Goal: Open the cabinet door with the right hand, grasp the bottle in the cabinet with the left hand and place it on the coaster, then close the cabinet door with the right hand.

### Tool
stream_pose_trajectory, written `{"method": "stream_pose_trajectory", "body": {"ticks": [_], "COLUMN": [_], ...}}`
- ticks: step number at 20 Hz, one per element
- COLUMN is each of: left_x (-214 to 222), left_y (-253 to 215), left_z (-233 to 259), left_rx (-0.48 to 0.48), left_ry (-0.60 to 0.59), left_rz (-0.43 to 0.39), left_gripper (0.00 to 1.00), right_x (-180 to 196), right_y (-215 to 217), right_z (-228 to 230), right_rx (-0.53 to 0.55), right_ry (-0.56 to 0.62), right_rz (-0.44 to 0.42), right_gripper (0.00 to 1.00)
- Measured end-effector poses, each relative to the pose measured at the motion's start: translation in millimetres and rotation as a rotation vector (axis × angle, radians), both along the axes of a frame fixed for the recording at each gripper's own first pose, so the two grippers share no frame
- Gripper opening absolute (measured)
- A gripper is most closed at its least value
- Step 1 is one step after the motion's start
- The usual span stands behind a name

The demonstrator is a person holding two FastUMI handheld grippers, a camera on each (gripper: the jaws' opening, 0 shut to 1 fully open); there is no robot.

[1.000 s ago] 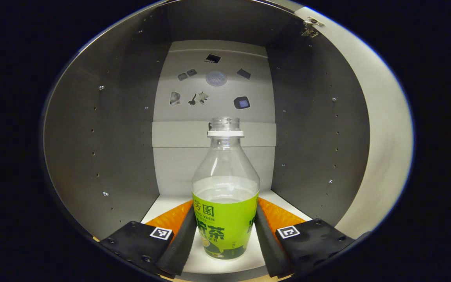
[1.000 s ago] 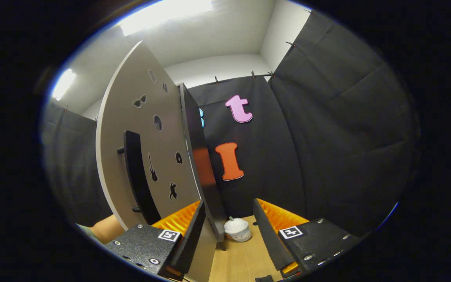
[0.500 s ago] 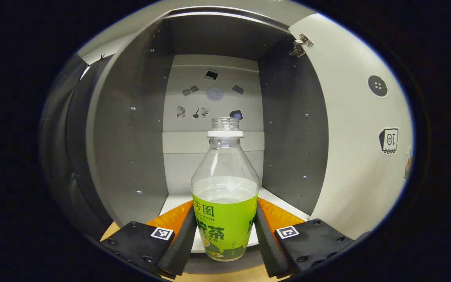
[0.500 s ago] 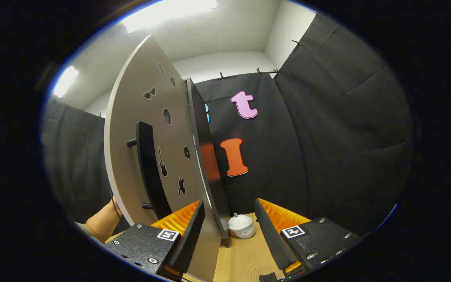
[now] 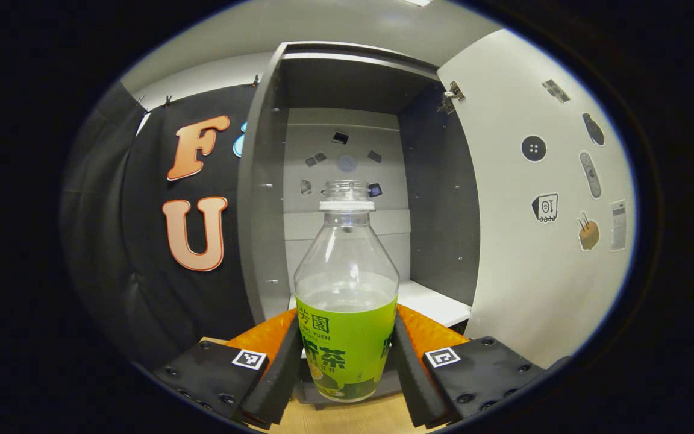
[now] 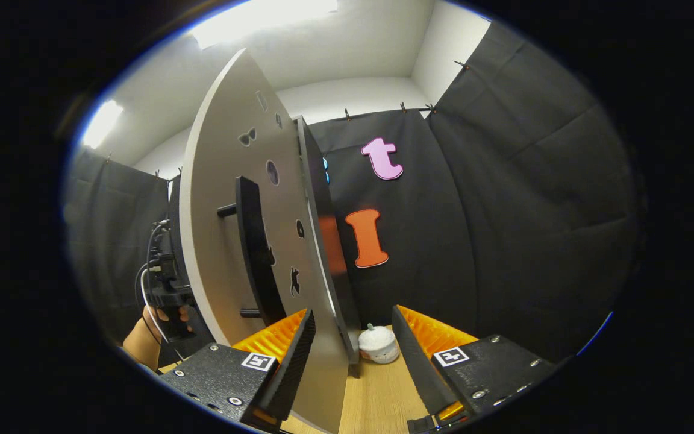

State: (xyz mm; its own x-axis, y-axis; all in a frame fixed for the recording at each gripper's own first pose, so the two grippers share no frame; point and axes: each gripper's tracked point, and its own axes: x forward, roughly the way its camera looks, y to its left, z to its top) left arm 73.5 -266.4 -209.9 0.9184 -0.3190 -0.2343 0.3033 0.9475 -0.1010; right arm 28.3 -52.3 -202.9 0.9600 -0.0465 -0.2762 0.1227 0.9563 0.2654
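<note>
A clear, capless bottle [image 5: 347, 265] with a green label and some liquid stands upright between my left gripper's fingers; the left gripper [image 5: 347, 361] is shut on its labelled lower half. The bottle is out in front of the grey cabinet [image 5: 443, 199], whose white shelf lies behind it. The white door [image 5: 522, 283] stands swung open on the right. In the right gripper view the door [image 6: 226, 199] shows its outer face and black handle [image 6: 256, 253]. My right gripper [image 6: 350, 367] is open, with the door's lower free edge standing between its fingers, close to the left one.
A small white lidded jar [image 6: 378, 345] sits on the wooden table [image 6: 377, 398] beyond the door's edge. A hand [image 6: 139, 343] holding the other gripper [image 6: 166, 289] shows past the door on the left. Stickers dot the door and the cabinet's back wall.
My left gripper has drawn back out of the cabinet with the bottle in it. The hand and other gripper have come into sight past the door in the right gripper view.
</note>
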Motion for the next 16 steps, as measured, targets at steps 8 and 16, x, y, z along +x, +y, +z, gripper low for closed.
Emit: {"method": "stream_pose_trajectory", "body": {"ticks": [8,16], "left_x": [-64,-123], "left_y": [89,146], "left_z": [-12,-64], "left_rx": [0.003,0.038], "left_ry": [-0.029,0.018], "left_rz": [0.109,0.185], "left_gripper": [0.81,0.81], "right_x": [-6,-9], "right_y": [1,3], "right_z": [-6,-8], "right_rx": [-0.043,-0.063], "right_ry": [0.006,0.003], "right_rz": [-0.02,-0.042], "right_gripper": [0.81,0.81]}}
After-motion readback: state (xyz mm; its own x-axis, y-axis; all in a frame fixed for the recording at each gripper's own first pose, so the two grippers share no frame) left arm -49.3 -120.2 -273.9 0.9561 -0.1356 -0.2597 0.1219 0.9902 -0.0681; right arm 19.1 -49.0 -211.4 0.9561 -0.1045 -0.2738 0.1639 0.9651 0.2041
